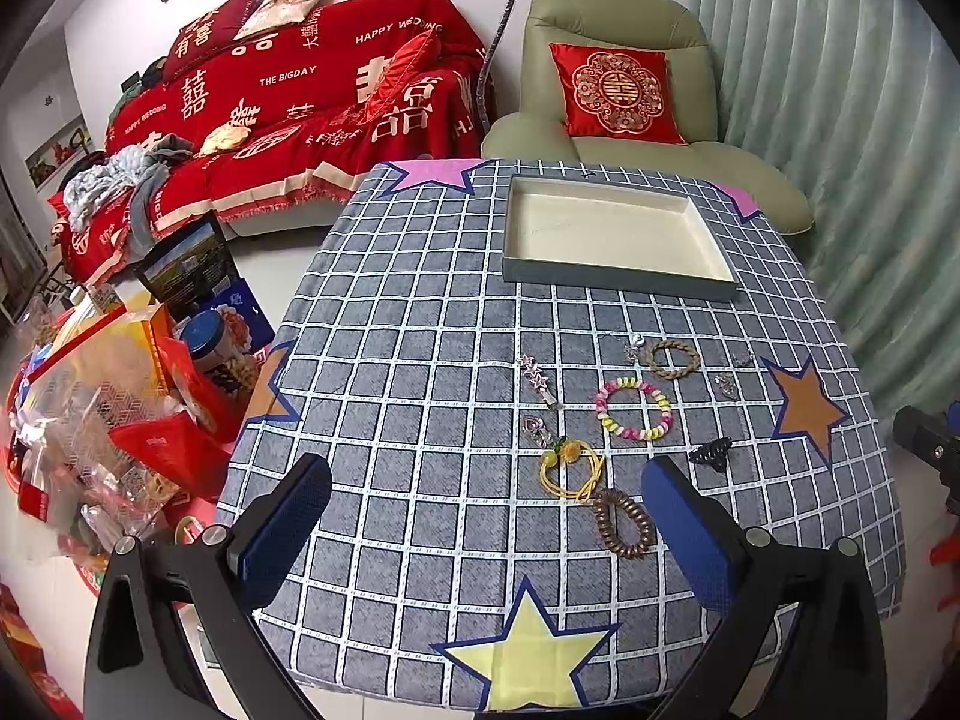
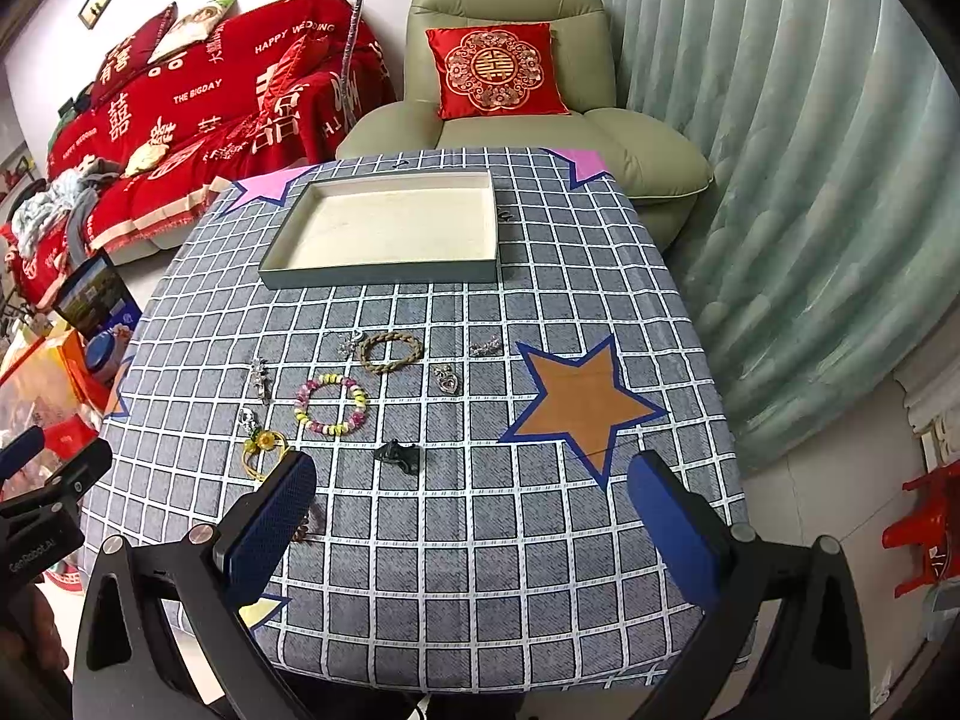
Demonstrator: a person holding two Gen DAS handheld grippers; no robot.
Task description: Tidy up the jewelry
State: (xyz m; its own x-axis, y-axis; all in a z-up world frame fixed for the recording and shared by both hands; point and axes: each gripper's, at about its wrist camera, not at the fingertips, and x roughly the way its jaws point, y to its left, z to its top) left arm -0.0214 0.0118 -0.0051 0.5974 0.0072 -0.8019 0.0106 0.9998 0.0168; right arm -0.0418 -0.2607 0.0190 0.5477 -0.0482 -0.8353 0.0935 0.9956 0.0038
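Task not yet begun: the tray (image 1: 618, 276) at the counter's far side holds nothing, while bracelets, clips and pendants, including the beaded bracelet (image 1: 634, 410), lie scattered nearer. Left tool (image 1: 486, 516) and right tool (image 2: 474, 510) hover released, grasping nothing.

the tray (image 1: 618, 285) sits on the table (image 1: 420, 540) at 12 o'clock, far side. nearer lies the bead bracelet (image 1: 634, 409), with the braided ring (image 1: 672, 358) at its 1 o'clock, the claw clip (image 1: 711, 455) at 4 o'clock and the star clip (image 1: 538, 382) at 9 o'clock.
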